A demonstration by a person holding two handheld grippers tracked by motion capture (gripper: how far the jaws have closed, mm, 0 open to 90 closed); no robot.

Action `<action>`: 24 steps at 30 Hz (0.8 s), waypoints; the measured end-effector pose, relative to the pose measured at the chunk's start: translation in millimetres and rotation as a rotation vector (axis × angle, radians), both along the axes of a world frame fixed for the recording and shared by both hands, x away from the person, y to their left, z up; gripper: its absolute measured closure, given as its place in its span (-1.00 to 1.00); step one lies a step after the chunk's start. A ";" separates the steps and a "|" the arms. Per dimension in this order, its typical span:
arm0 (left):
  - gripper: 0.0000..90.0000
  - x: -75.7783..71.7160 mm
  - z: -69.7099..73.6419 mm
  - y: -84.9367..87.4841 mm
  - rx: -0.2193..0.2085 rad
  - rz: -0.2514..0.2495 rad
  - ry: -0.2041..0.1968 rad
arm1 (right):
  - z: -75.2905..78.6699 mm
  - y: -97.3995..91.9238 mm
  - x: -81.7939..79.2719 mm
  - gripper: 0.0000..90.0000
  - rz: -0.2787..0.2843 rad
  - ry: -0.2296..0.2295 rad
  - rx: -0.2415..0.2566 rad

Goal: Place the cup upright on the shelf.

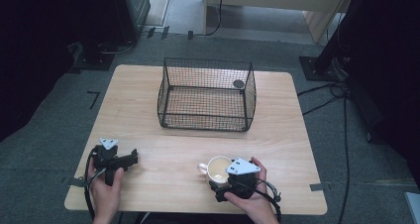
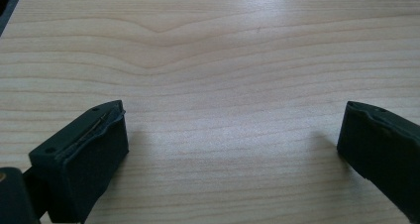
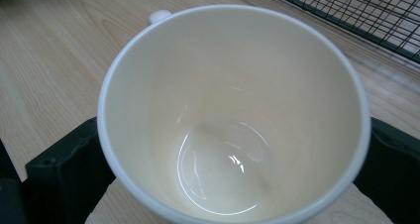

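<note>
Table: one light wooden rectangular table (image 1: pixel 148 100) with rounded corners, grain running left to right.
Basket: one black wire-mesh basket (image 1: pixel 207 94), open on top, at the far middle of the table; a small dark round thing, too small to tell, sits at its far right corner.
Cup: one cream ceramic cup (image 3: pixel 233 115) with a white glossy rim and a small handle (image 1: pixel 202 168) pointing left; it stands upright near the table's near right edge, well apart from the basket, and its inside shows bare with glints at the bottom.
Right gripper: one black two-jaw gripper (image 1: pixel 224 183) held in a hand, its jaws either side of the cup's body and pressed against the wall, clamped on it.
Left gripper: one black two-jaw gripper (image 2: pixel 233 144) held in the other hand at the near left, jaws wide apart over bare wood.
</note>
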State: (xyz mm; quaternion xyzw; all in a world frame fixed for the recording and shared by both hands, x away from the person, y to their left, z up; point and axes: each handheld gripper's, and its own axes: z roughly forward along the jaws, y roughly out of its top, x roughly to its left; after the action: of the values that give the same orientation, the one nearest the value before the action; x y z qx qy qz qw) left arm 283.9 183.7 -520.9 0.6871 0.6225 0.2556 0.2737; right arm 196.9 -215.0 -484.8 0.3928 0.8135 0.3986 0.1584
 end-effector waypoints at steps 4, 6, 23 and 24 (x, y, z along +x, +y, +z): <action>-1.00 0.0 0.0 0.0 0.000 -0.001 0.000 | -3.2 0.8 -1.5 -0.91 0.004 -0.008 -0.004; -1.00 0.0 0.0 0.0 0.000 0.000 0.000 | -4.9 0.1 -1.6 -0.86 0.008 -0.016 -0.002; -1.00 0.0 0.0 0.0 0.000 -0.002 0.001 | -13.5 -2.2 -3.5 -0.82 0.023 -0.043 0.016; -1.00 0.0 0.0 -0.1 0.001 -0.004 0.000 | -13.7 -2.1 -3.7 -0.82 0.023 -0.047 0.015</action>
State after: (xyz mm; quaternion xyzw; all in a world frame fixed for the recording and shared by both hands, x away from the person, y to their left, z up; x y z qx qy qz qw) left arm 283.9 183.6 -520.9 0.6887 0.6210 0.2552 0.2739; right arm 193.3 -217.1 -498.6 0.3752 0.8108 0.4158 0.1701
